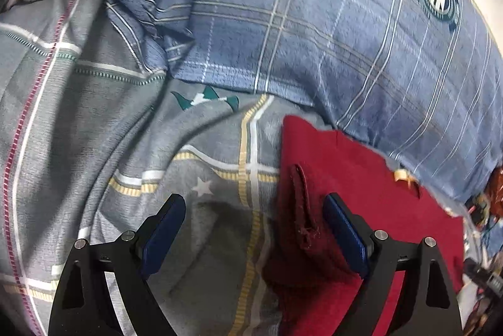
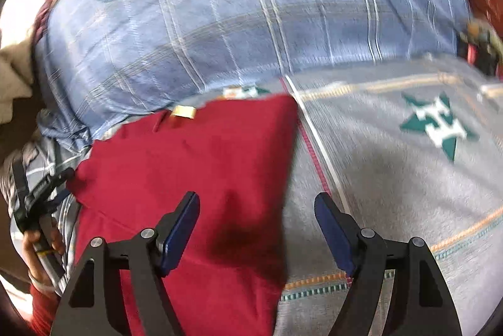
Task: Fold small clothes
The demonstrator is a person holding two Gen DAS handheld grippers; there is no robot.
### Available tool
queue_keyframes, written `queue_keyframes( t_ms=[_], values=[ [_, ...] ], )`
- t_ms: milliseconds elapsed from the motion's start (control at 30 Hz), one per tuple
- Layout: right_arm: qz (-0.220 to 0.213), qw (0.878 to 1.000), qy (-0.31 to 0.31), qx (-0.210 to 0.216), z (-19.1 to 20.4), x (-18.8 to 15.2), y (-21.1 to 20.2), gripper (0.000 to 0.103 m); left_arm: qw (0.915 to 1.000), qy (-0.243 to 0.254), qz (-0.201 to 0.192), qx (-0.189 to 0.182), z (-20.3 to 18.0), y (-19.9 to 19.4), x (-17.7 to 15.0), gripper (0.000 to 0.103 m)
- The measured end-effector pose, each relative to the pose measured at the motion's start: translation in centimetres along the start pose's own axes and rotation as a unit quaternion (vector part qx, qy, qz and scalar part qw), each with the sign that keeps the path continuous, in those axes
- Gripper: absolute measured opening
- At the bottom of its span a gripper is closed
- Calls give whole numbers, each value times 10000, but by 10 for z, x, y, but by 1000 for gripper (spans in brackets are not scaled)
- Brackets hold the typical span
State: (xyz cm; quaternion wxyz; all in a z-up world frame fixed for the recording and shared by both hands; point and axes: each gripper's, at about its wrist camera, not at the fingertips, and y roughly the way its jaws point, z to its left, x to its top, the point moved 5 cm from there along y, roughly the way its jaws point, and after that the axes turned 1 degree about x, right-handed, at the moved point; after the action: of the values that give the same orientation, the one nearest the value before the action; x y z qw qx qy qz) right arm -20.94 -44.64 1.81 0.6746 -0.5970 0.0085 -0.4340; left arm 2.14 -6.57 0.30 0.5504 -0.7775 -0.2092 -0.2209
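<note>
A dark red garment (image 1: 361, 179) lies flat on a grey patterned bedsheet (image 1: 157, 147). In the left wrist view its left edge, with a folded flap (image 1: 301, 204), runs between my fingers. My left gripper (image 1: 254, 204) is open and empty, straddling that edge. In the right wrist view the red garment (image 2: 195, 160) fills the lower left, with a small yellow label (image 2: 184, 112) at its far edge. My right gripper (image 2: 257, 202) is open and empty over the garment's right edge. The other gripper (image 2: 37, 194), held by a hand, shows at the far left.
A blue plaid pillow (image 1: 345, 21) with a round teal emblem lies just behind the garment; it also shows in the right wrist view (image 2: 235, 15). The grey bedsheet (image 2: 408, 163) has teal stars and coloured stripes. Clutter (image 1: 481, 210) sits at the bed's right side.
</note>
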Motion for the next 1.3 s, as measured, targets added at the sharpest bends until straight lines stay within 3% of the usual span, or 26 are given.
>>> queue_keyframes(
  t_ms=[133, 233, 433, 567, 633, 733, 833, 933, 1000, 1100, 1200, 1300],
  values=[
    [215, 9995, 32, 242, 9, 1, 16, 77, 10000, 41, 84, -28, -2, 6, 1, 83],
    [188, 9993, -318, 81, 16, -5, 5, 77, 9998, 93, 154, -131, -5, 9, 2, 71],
    [271, 9967, -765, -103, 11, -30, -29, 84, 9998, 99, 115, -102, -4, 8, 1, 70],
    [449, 9919, -1040, -574, 8, -45, -8, 84, 9999, 103, 92, -103, -6, 6, -1, 70],
    [184, 9909, -1098, -761, 12, -38, 6, 82, 9998, 131, 80, -160, -9, 3, -2, 70],
    [-252, 9891, -1023, -1030, 12, -19, 12, 66, 9995, 209, 70, -232, -14, -1, -4, 70],
    [-709, 9927, -327, -916, -6, -7, -7, 65, 9991, 284, 144, -267, -17, 0, -7, 70],
    [-560, 9893, 70, -1347, -32, -20, -11, 68, 9990, 342, 227, -179, -18, 4, -9, 70],
    [-302, 9935, 252, -1069, -39, -32, -10, 67, 9992, 329, 206, -136, -16, 3, -8, 70],
    [-367, 9951, 394, -833, -38, -35, -38, 68, 9996, 262, 98, -86, -15, -1, -4, 70],
    [-922, 9904, 364, -964, -34, -20, -70, 72, 9997, 213, -24, -76, -14, -7, -3, 70],
    [-1077, 9913, -109, -755, -12, -5, -68, 71, 9995, 323, -30, -20, -16, -8, -7, 71]
  ],
)
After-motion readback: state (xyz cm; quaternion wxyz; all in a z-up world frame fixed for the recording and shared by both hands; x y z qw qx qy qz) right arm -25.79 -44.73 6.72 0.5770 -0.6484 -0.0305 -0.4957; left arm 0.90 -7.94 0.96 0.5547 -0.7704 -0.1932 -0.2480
